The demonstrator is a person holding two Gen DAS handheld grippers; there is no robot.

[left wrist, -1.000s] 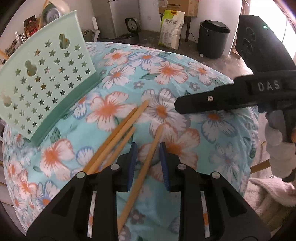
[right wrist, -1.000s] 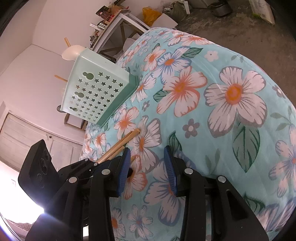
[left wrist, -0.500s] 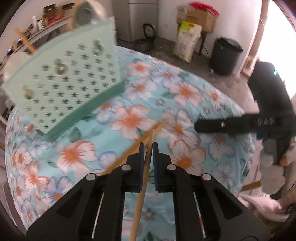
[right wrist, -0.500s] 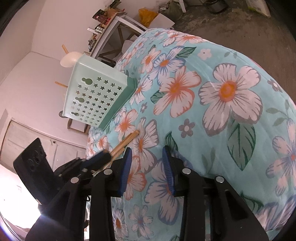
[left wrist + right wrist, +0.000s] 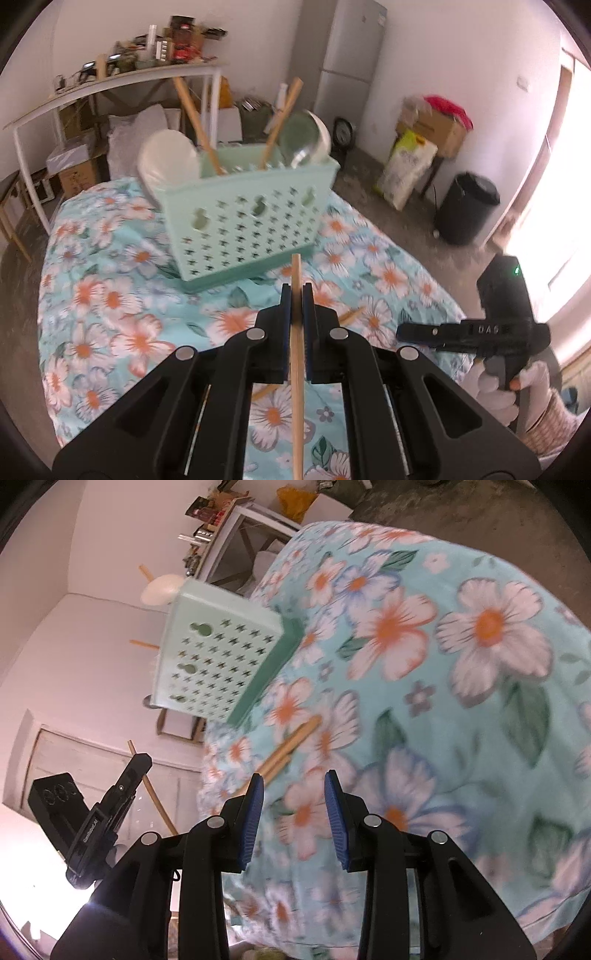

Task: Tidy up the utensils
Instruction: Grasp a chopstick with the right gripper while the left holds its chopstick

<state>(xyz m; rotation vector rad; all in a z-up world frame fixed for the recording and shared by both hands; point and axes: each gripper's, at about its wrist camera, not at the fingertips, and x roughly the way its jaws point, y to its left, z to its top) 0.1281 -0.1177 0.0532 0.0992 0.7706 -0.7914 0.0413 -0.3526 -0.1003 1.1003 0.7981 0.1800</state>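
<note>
Chopstick (image 5: 296, 354) pinched between the blue pads of the left gripper (image 5: 296, 306), held roughly along the gripper's axis with its tip projecting forward toward the mint-green perforated utensil basket (image 5: 243, 225). That alignment suits sliding the stick in over the basket's open rim, where wooden handles and pale ladle bowls already lean upright. The basket stands near the far edge of the table, which is covered by a floral cloth (image 5: 110, 302). Lifted clear of the cloth, the stick appears mid-carry, so the step in hand is probably transfer, not pickup. Remaining chopsticks (image 5: 291, 746) lie loose on the cloth toward the near edge, just ahead of the right gripper (image 5: 294, 812), whose jaws stand spread with nothing between them; it waits low over the cloth, likely placed for the next pickup. A gloved hand (image 5: 495, 387) carries this gripper at the table's right edge.
</note>
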